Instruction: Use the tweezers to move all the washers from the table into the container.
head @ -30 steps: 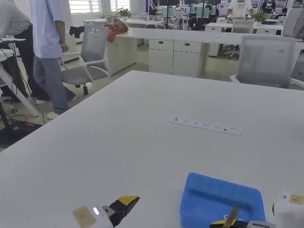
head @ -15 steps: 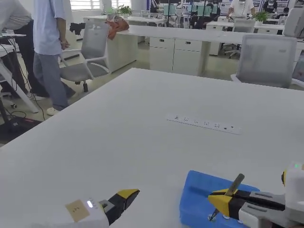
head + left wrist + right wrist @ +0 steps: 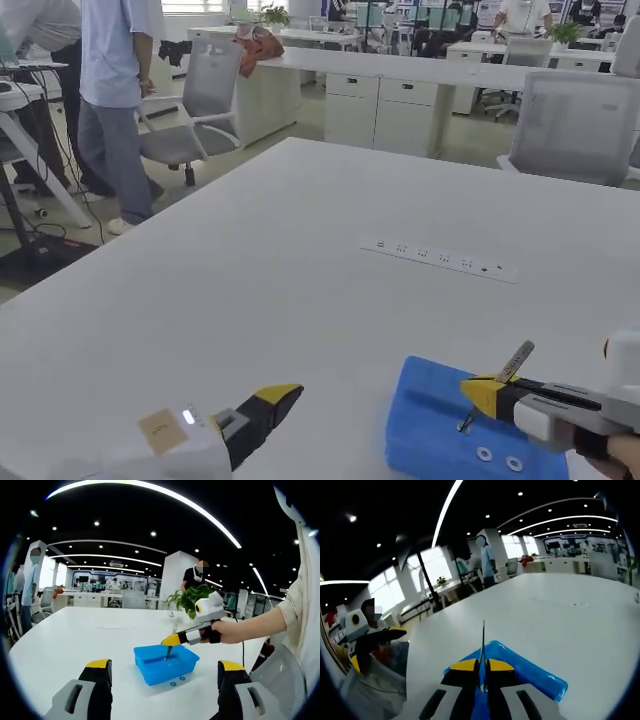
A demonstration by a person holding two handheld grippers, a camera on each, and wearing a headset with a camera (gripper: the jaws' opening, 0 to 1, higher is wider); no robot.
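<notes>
The blue container [image 3: 430,415] sits at the near right of the white table [image 3: 300,270]. My right gripper [image 3: 482,392] is shut on the metal tweezers [image 3: 512,362], whose tip points down into the container. Two small washers [image 3: 484,455] show against the blue near its front. In the left gripper view the container [image 3: 150,665] has two washers [image 3: 173,683] on the table by its near wall, and the right gripper [image 3: 170,640] hovers over it. My left gripper [image 3: 285,395] is open with nothing in it, left of the container. In the right gripper view the tweezers [image 3: 482,640] rise from the shut jaws.
A white power strip [image 3: 440,258] lies across the table's middle. Office chairs [image 3: 575,125] stand at the far edge, and a person [image 3: 110,110] stands at the far left beside another chair [image 3: 190,120]. Desks and plants fill the background.
The right gripper with the tweezers has come up from the bottom edge to over the container. The head camera has tilted slightly. The left gripper has stayed in place.
</notes>
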